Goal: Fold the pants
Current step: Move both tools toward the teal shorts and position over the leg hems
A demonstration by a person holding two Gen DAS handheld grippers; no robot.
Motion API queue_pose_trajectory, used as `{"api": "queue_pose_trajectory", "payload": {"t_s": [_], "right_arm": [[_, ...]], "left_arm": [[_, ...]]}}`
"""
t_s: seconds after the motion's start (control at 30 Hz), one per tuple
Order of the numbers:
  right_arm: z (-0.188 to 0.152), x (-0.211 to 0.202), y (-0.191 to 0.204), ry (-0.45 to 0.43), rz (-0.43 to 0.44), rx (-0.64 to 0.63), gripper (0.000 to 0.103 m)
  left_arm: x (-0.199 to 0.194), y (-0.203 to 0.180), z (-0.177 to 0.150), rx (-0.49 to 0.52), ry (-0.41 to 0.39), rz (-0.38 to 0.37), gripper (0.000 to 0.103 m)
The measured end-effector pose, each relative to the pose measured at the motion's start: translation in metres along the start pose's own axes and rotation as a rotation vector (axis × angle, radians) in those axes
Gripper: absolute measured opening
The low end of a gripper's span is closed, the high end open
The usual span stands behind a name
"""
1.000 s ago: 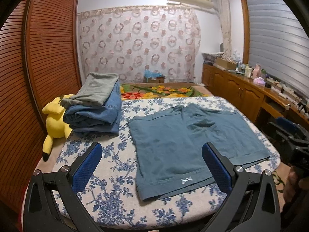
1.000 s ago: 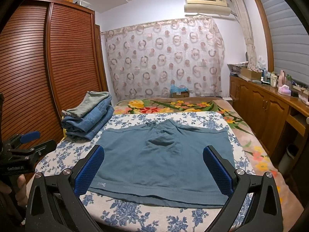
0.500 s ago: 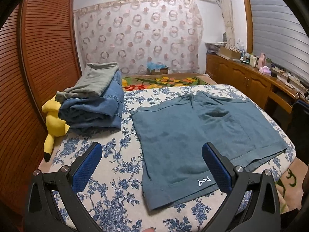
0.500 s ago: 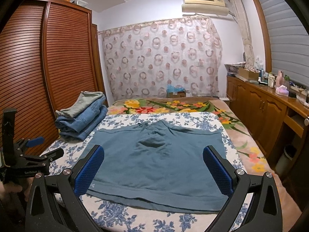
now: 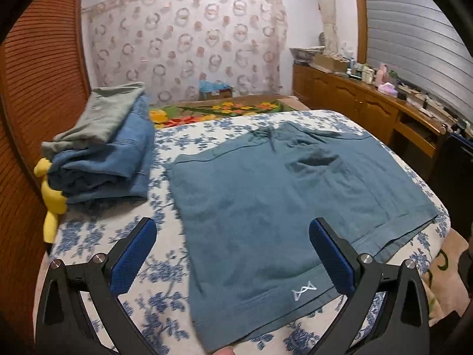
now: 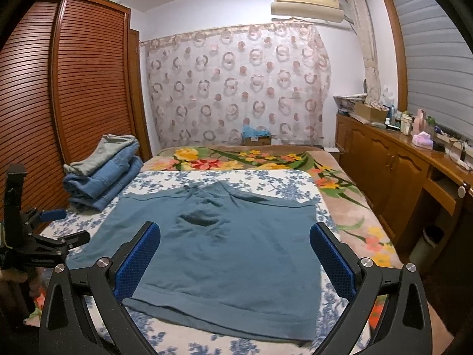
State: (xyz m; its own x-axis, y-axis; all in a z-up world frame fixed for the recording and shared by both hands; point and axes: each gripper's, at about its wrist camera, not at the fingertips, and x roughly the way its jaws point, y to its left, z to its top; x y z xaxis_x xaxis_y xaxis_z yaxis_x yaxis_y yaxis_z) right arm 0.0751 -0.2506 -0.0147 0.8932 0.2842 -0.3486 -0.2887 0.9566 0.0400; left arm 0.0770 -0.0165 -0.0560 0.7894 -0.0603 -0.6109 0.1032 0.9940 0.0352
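The teal pants [image 6: 224, 251] lie spread flat in the middle of the frame in both views, on the bed [image 6: 280, 177] with its blue-flowered white cover. Their drawstring waistband [image 5: 267, 136] sits at the far edge; the near hem carries a small white logo [image 5: 304, 290], low and right of centre in the left wrist view.

The left gripper [image 5: 232, 254] is released, its blue pads [image 5: 133, 256] spread wide and holding nothing, hovering over the near hem at the bottom of the frame. The right gripper [image 6: 233, 259] is likewise released and empty, above the near part of the pants.

A stack of folded clothes [image 5: 103, 151], grey on top of denim, rests on the bed at the left of the frame, apart from the pants. A yellow plush toy [image 5: 51, 204] lies beside the stack at the bed's left edge. A brown slatted wardrobe [image 6: 74, 94] fills the left, a circle-patterned curtain [image 6: 236, 85] the centre back, and a wooden cabinet [image 6: 393, 171] with bottles the right.
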Motion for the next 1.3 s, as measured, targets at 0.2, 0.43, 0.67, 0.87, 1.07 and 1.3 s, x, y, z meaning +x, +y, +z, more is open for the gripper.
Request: {"api": "queue_pose_trajectory", "payload": {"t_s": [0.2,0.43,0.67,0.87,1.07,1.3], "right_arm": [[0.001,0.017,-0.007,0.039,-0.026,0.000,0.099],[0.010,0.041,-0.022,0.118,-0.071,0.021,0.097],[0.029,0.076,-0.035,0.219,-0.030,0.028,0.080],[0.044,0.120,-0.060,0.334,0.025,0.070,0.058],[0.067,0.145,-0.082,0.390,0.031,0.148,0.044],[0.079,0.156,-0.081,0.421,0.015,0.144,0.030]], "left_arm": [[0.012,-0.008,0.005,0.017,0.025,-0.057,0.103],[0.024,-0.017,0.008,0.070,0.048,-0.122,0.103],[0.040,-0.020,0.008,0.080,0.102,-0.174,0.103],[0.057,-0.017,0.001,0.067,0.149,-0.178,0.103],[0.066,-0.014,-0.007,0.057,0.182,-0.181,0.103],[0.067,-0.012,-0.008,0.052,0.191,-0.185,0.103]]}}
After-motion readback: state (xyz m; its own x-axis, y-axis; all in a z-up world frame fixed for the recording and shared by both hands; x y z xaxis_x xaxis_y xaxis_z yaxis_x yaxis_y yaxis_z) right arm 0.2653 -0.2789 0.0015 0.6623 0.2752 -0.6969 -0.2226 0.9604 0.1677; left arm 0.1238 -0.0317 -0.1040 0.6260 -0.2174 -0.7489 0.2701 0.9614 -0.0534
